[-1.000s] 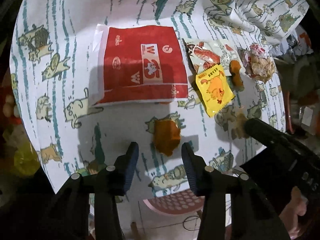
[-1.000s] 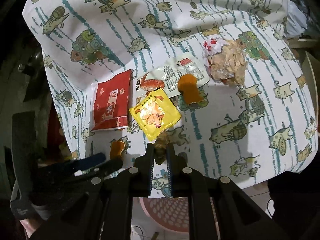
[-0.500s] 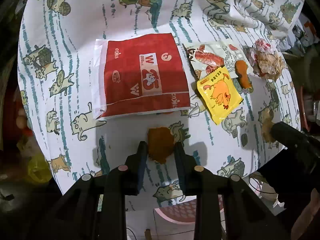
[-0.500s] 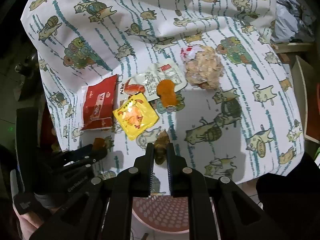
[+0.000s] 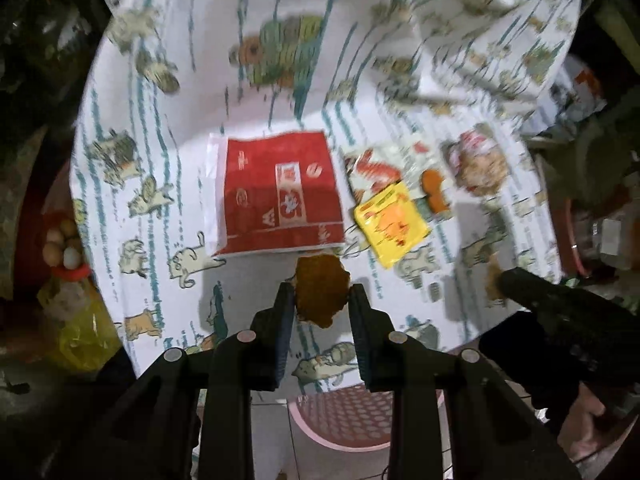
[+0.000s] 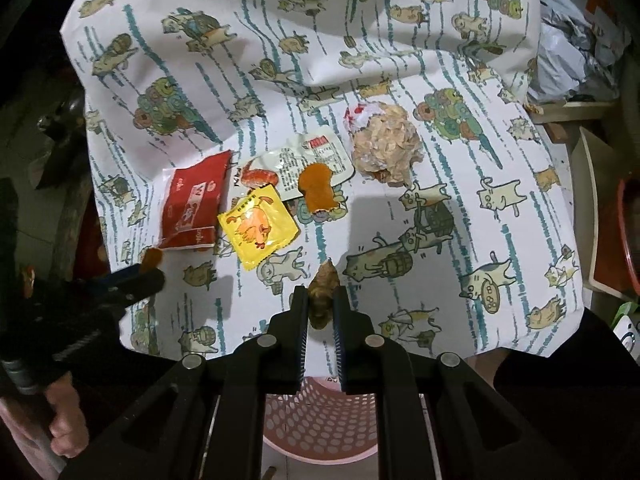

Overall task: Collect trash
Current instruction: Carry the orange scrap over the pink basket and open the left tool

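Gripping one scrap each, left tool (image 5: 322, 298) and right tool (image 6: 321, 300) overlook three wrappers.

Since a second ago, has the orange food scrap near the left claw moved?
Yes. The orange scrap, pinched in the left claw, has left the tablecloth and now overlaps the red packet's near edge.

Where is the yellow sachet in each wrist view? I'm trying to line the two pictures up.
Left wrist view: the yellow sachet lies right of centre, just right of the red paper bag.
Right wrist view: the yellow sachet lies left of centre, again right of the red paper bag.
Shared landmark: the pink basket at the bottom edge.
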A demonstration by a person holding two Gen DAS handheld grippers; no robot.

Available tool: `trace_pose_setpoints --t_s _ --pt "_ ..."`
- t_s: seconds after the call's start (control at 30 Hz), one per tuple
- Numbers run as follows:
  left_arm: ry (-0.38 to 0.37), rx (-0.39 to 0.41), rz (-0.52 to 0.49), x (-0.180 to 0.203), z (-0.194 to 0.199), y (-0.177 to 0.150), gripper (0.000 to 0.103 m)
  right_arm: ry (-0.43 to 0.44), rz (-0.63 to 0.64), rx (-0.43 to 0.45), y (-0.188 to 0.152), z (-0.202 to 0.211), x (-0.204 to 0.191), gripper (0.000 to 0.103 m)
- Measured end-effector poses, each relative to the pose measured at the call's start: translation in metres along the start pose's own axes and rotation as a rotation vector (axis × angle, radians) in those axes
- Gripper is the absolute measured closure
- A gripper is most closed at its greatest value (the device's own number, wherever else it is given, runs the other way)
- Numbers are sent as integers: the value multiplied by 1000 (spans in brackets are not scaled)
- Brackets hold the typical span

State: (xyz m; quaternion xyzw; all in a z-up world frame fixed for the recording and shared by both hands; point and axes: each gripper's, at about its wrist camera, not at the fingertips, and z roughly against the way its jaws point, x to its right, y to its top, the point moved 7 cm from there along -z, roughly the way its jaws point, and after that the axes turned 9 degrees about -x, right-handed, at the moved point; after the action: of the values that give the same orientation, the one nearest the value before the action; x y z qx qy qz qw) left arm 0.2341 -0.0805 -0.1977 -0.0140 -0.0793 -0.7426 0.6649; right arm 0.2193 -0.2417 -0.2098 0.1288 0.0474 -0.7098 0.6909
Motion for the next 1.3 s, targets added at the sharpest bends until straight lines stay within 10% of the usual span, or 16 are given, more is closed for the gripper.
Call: trace_pose_setpoints --t_s 0.87,1.3 --pt "-2 62 -22 6 37 -74 76 55 92 -6 -73 30 -17 90" --pt "-11 -15 12 -4 13 -82 76 -3 36 -222 -110 -55 -1 90"
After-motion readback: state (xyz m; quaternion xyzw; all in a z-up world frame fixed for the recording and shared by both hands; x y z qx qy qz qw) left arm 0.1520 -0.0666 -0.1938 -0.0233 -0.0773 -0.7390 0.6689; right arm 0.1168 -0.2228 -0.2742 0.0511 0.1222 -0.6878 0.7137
